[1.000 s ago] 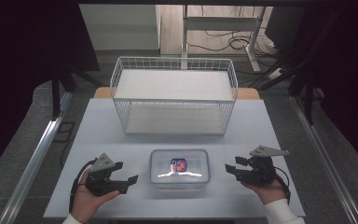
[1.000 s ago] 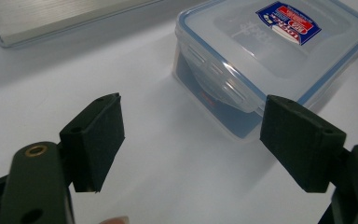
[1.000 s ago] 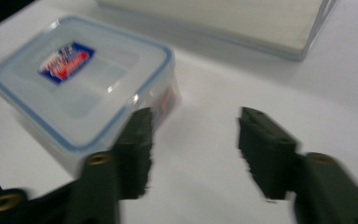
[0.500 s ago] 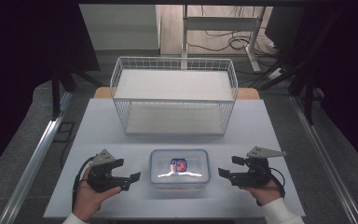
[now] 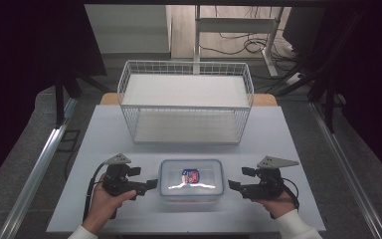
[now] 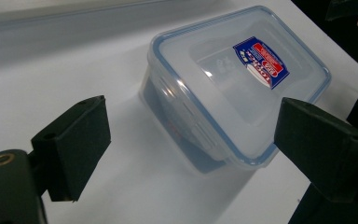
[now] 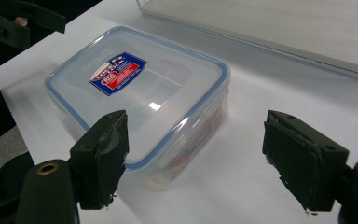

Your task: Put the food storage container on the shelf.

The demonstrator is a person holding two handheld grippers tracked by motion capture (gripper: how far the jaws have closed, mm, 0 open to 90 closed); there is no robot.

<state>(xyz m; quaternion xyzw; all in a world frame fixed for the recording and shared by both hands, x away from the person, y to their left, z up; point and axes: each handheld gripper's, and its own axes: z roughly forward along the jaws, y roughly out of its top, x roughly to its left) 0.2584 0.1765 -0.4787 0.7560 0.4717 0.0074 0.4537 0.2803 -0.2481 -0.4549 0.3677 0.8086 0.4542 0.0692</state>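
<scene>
Jaws wide open on both sides, nothing held. Left gripper (image 5: 146,185) sits just off the left short side of the plastic box (image 5: 191,180), jaw tips close to its wall but not touching; in the left gripper view (image 6: 191,140) the box corner lies between the two jaws, slightly ahead of them. Right gripper (image 5: 235,185) is near the right short side of the box, small gap of bare table between; in the right gripper view (image 7: 193,154) the near box corner sits ahead of the left jaw, the right jaw over bare table.

Box (image 6: 233,88) is clear plastic, rectangular, blue-rimmed lid on, red and blue label (image 7: 118,73) on the lid. Something red and dark shows through the wall, can't tell what. Box stands flat on the white table (image 5: 129,134), front centre, between the two grippers.

Left hand (image 5: 107,206) and right hand (image 5: 277,203) hold the grippers from the near edge. Grey three-cornered plate on top of each.

Behind the box, well apart, a white wire basket (image 5: 186,102) stands on the table at the far side, a white panel lying in its bottom. Cables on the floor beyond.
</scene>
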